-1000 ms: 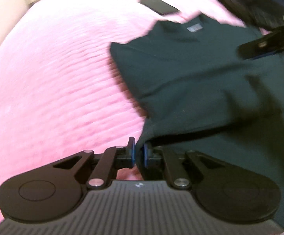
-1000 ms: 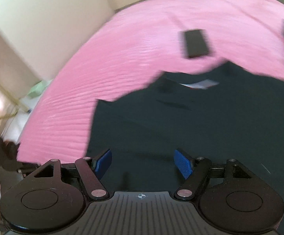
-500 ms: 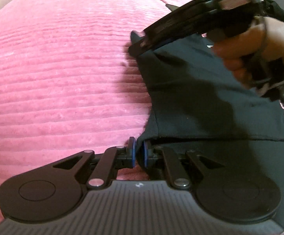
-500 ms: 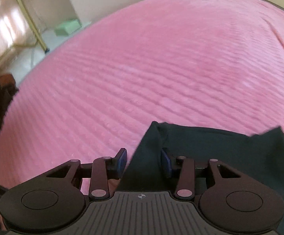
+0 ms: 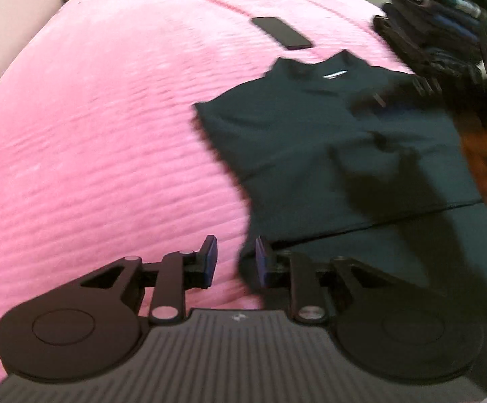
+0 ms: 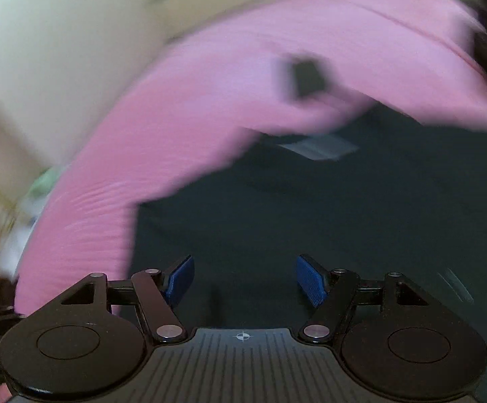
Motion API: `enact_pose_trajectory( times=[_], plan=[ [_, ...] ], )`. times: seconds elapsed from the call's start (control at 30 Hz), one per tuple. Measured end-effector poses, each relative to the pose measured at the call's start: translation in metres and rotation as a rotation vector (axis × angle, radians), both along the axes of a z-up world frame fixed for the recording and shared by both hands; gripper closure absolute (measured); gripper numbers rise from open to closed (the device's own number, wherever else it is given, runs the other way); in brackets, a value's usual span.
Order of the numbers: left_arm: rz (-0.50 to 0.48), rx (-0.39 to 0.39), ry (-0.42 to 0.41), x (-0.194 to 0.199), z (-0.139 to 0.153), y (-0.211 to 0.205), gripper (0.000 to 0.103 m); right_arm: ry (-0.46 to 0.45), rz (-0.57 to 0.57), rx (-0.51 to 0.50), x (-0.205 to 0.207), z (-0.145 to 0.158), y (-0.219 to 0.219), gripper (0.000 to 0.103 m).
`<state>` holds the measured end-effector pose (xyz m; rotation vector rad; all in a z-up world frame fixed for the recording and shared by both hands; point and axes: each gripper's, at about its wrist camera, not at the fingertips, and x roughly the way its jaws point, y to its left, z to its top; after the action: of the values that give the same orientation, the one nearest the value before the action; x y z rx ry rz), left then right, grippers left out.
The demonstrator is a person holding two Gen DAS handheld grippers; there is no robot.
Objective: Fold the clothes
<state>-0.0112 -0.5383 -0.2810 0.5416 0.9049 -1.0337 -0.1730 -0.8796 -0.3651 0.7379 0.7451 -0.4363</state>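
Two grippers, left gripper (image 5: pixel 233 262) and right gripper (image 6: pixel 245 280), hang open-jawed over the dark shirt (image 5: pixel 327 141); phone (image 5: pixel 282 33) and clothes pile (image 5: pixel 434 33) lie beyond it.

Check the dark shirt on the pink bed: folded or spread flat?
Partly folded. In the left wrist view the dark shirt has one layer doubled over another, its straight edge crossing the fabric below; both grippers are open and off it.

Shirt (image 5: pixel 327 154) lies on bedspread (image 5: pixel 109 134), phone (image 5: pixel 282 32) behind it.
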Motion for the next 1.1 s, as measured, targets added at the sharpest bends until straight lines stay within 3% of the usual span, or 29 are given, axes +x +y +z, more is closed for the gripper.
enact_pose_trajectory(
  times=[0.13,0.3,0.43,0.57,0.87,0.9,0.93,0.97,1.1],
  plan=[
    [-0.102,0.030,0.001,-0.026,-0.004,-0.039,0.084,0.007,-0.293,0.106,-0.115,-0.014,-0.043,0.033],
    [-0.234,0.026,-0.009,-0.072,0.003,-0.100,0.084,0.048,-0.535,0.063,-0.236,0.010,-0.089,0.033],
    [-0.355,0.021,-0.014,-0.118,0.007,-0.154,0.082,0.017,-0.777,0.049,-0.326,0.024,-0.135,0.033],
    [-0.471,0.018,-0.020,-0.163,0.007,-0.201,0.077,0.020,-0.930,0.031,-0.391,0.024,-0.180,0.033],
    [-0.615,0.065,-0.030,-0.229,-0.010,-0.266,0.075,-0.188,-1.170,0.180,-0.471,0.002,-0.232,0.033],
    [-0.622,0.070,-0.036,-0.232,-0.010,-0.269,0.075,-0.211,-1.196,0.197,-0.480,0.000,-0.237,0.047],
    [-0.625,0.073,-0.040,-0.235,-0.009,-0.271,0.075,-0.226,-1.211,0.207,-0.486,-0.001,-0.242,0.087],
    [-0.623,0.074,-0.043,-0.236,-0.008,-0.272,0.075,-0.210,-1.193,0.188,-0.482,0.006,-0.243,0.096],
    [-0.600,0.059,-0.049,-0.231,0.004,-0.268,0.074,-0.173,-1.029,-0.005,-0.437,0.066,-0.234,0.096]
  ],
)
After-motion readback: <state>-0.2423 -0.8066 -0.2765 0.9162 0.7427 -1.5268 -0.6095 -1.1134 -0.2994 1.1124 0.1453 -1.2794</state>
